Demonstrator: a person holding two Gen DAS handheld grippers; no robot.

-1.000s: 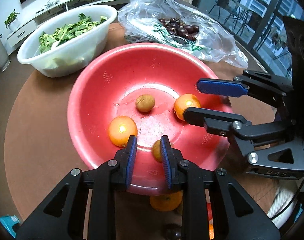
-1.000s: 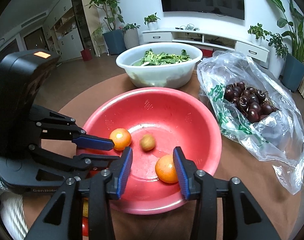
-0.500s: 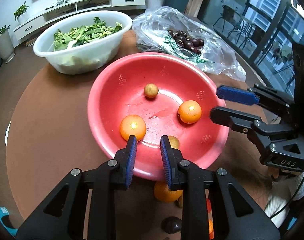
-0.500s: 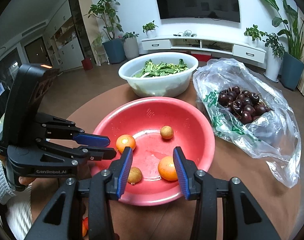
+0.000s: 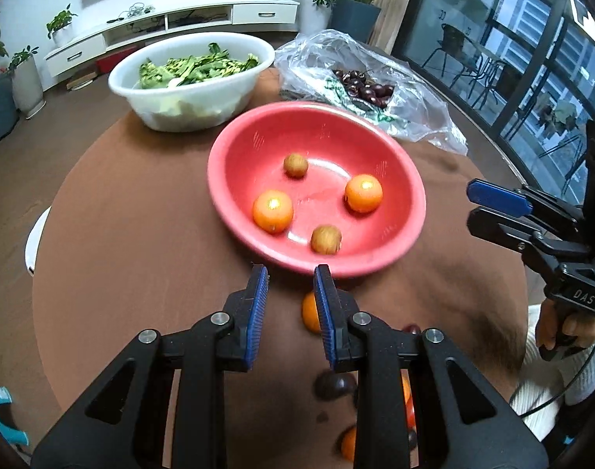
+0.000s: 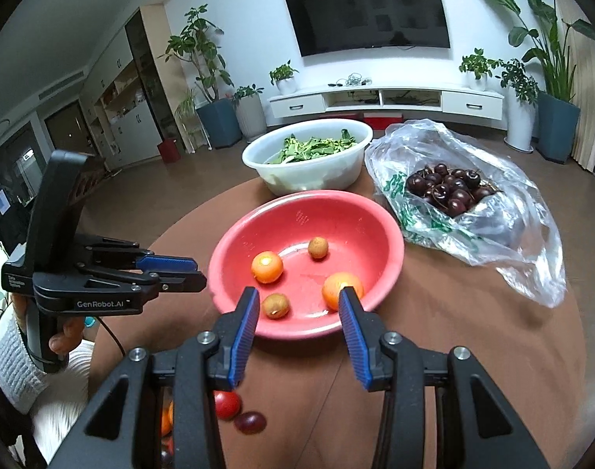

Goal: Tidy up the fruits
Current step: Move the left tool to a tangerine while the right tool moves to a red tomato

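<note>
A red bowl (image 5: 254,144) (image 6: 371,215) on the brown round table holds two oranges (image 5: 272,211) (image 5: 363,192) and two small brown fruits (image 5: 295,165) (image 5: 326,239). My left gripper (image 5: 290,277) is open and empty, raised just short of the bowl's near rim. Below it loose fruit lies on the table: an orange (image 5: 309,312) and a dark grape (image 5: 334,385). My right gripper (image 6: 296,300) is open and empty, near the bowl's front edge. A red tomato (image 6: 227,404) and a dark grape (image 6: 250,422) lie beneath it.
A white basin of green leaves (image 5: 192,78) (image 6: 309,156) stands behind the red bowl. A clear plastic bag of dark cherries (image 5: 365,86) (image 6: 449,189) lies to the right of the basin. Each gripper shows in the other's view (image 5: 504,207) (image 6: 168,267).
Both grippers pulled back and up from the red bowl. A second small brown fruit, once between the left gripper's fingers, now lies in the bowl. The left gripper is empty.
</note>
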